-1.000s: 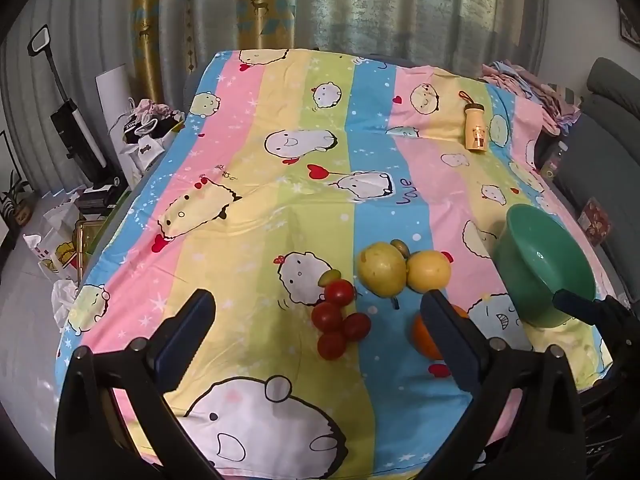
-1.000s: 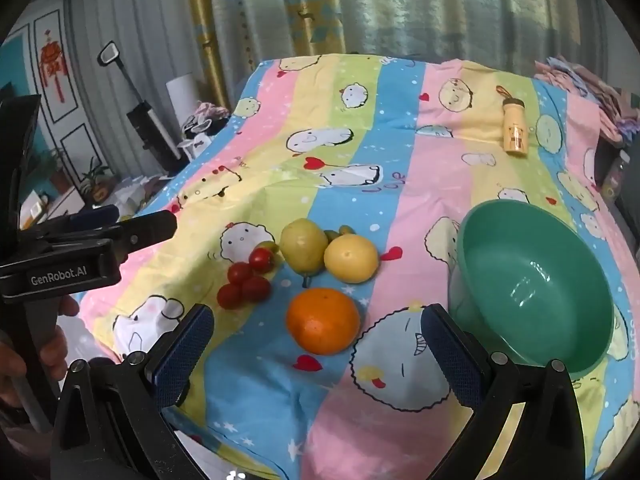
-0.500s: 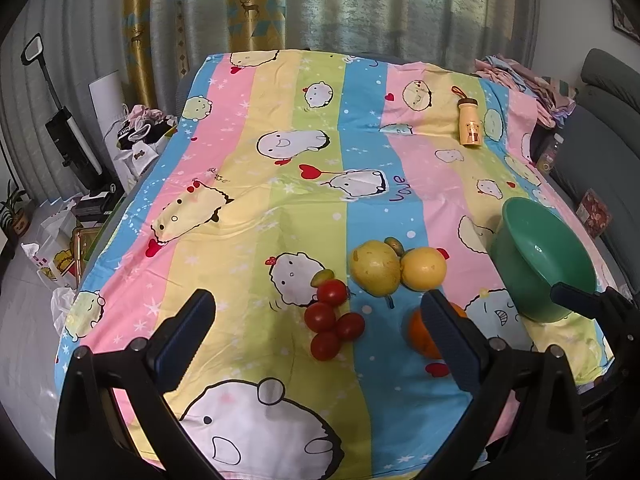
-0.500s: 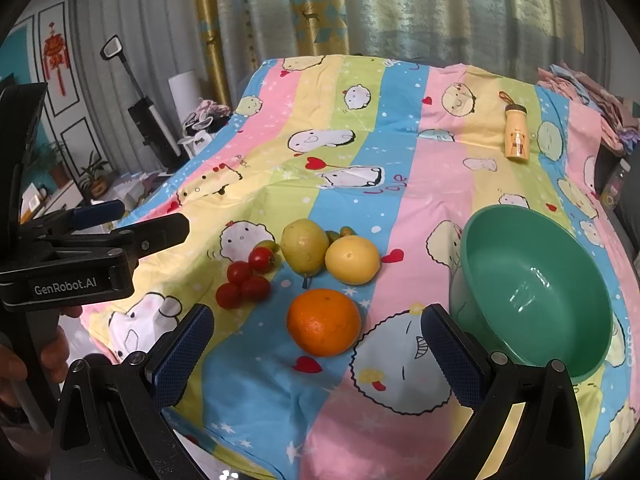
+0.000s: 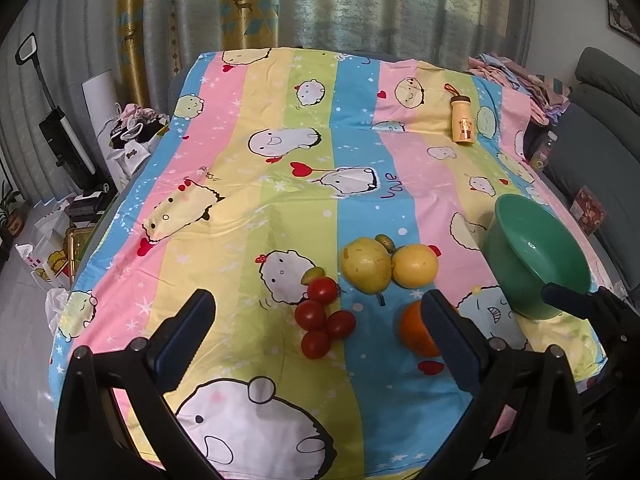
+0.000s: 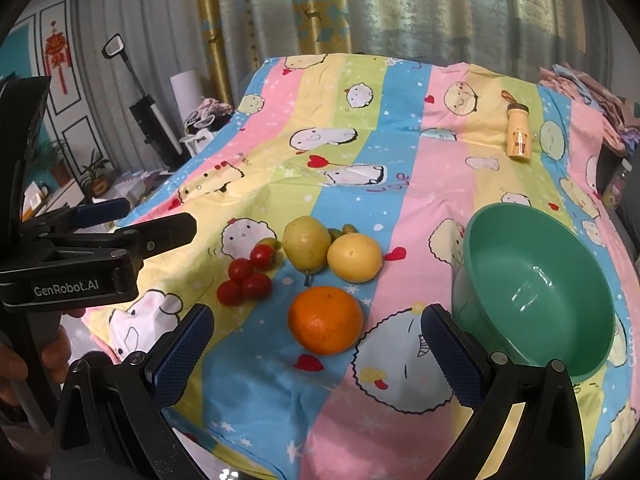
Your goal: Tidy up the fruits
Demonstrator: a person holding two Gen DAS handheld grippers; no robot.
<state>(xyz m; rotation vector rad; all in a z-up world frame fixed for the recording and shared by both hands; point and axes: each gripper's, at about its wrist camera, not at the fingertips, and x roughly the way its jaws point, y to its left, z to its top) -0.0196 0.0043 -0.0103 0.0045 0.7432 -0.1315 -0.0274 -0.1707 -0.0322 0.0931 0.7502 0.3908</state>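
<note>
The right gripper (image 6: 316, 354) hangs low over the near edge of the striped cartoon bedsheet (image 6: 384, 168), its blue-padded fingers (image 6: 180, 350) spread wide and holding nothing. Straight ahead of it, nearly centred in the gap between the fingers, sits the orange (image 6: 325, 319), the closest fruit and round enough that no grasp axis matters. To the right of that line, just beside the right finger, the green bowl (image 6: 536, 280) stands empty on the sheet, so the carry from orange to bowl would be a short sideways one.

The left gripper (image 5: 316, 344) is also open and empty. From its view the four cherry tomatoes (image 5: 322, 320) lie nearest, between its fingers, while the orange (image 5: 412, 328) is partly hidden behind its right finger and the bowl (image 5: 536, 256) sits well off to the right.

Beyond the orange, a pear (image 6: 306, 245) and a yellow citrus (image 6: 354, 257) touch side by side, the pear's stem pointing toward the grippers, with small green fruits behind them. Far back lies a small yellow bottle (image 6: 518, 136).

By this layout the right gripper is better placed for the orange.
</note>
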